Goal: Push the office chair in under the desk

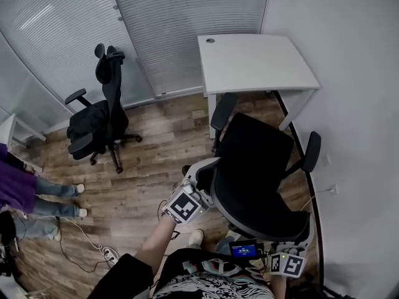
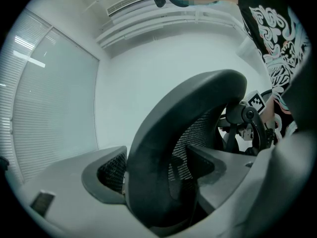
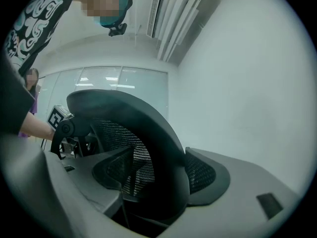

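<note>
Head view: desk (image 1: 255, 64) at twelve o'clock, office chair (image 1: 255, 167) just short of it, seat facing in, not yet under. Left gripper (image 1: 202, 178) at eight o'clock and right gripper (image 1: 290, 251) at five both clamp the backrest rim (image 2: 148, 148). Likely push: straight toward twelve.

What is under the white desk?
Its white legs and some wood floor. The office chair stands just in front, its seat not under yet. The desk top hides the floor right beneath it.
</note>
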A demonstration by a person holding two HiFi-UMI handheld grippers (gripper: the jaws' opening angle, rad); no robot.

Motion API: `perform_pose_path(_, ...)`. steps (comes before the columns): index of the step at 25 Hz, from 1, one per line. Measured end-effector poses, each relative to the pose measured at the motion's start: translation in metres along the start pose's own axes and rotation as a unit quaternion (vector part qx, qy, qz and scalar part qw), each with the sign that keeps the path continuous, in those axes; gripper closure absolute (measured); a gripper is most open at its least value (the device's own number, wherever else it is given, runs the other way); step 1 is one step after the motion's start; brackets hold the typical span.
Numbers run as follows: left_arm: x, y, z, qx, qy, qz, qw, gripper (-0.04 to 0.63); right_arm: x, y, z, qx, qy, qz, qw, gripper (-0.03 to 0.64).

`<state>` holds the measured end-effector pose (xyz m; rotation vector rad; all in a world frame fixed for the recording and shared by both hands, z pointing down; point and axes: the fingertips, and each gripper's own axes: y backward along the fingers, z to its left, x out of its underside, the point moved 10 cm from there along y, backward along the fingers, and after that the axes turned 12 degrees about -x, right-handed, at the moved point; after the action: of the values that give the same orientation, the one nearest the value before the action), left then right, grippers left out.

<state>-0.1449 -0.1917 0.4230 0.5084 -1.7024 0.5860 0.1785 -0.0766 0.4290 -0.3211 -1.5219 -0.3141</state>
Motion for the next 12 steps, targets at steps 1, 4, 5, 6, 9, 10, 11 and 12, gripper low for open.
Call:
perform_pose_path(1,0.001,0.000,0.000,0.000,-0.002,0.000,1.0000,0.216,0.000,0.000,-0.001,0.000,0.000,0.000,1.000,0.284)
perform_pose_path(4,0.000,-0.002,-0.001,-0.002,-0.002,0.001,1.0000,0.216,0.000,-0.002,-0.005,-0.001,0.005,0.000,1.000,0.285)
perform_pose_path(5,-0.001,-0.002,-0.002,-0.003,-0.001,0.001,1.0000,0.216,-0.001,-0.002,-0.006,-0.001,0.006,0.000,1.000,0.285)
perform_pose_path(6,-0.002,-0.003,-0.002,-0.003,0.000,0.002,1.0000,0.216,-0.002,-0.003,-0.007,-0.002,0.006,-0.001,1.000,0.285)
perform_pose_path(9,-0.003,-0.005,-0.004,-0.005,-0.004,0.001,1.0000,0.216,-0.002,-0.003,-0.011,-0.004,0.005,-0.001,1.000,0.287)
perform_pose_path(10,-0.003,-0.006,-0.006,-0.006,-0.004,0.002,1.0000,0.216,-0.001,-0.003,-0.013,-0.004,0.005,-0.001,1.000,0.287)
perform_pose_path(11,-0.002,-0.007,-0.008,-0.006,-0.003,0.003,1.0000,0.216,0.000,-0.002,-0.015,-0.005,0.005,-0.001,1.000,0.287)
perform_pose_path(12,-0.002,-0.008,-0.009,-0.007,-0.001,0.003,1.0000,0.216,0.001,-0.002,-0.017,-0.005,0.005,0.000,1.000,0.287)
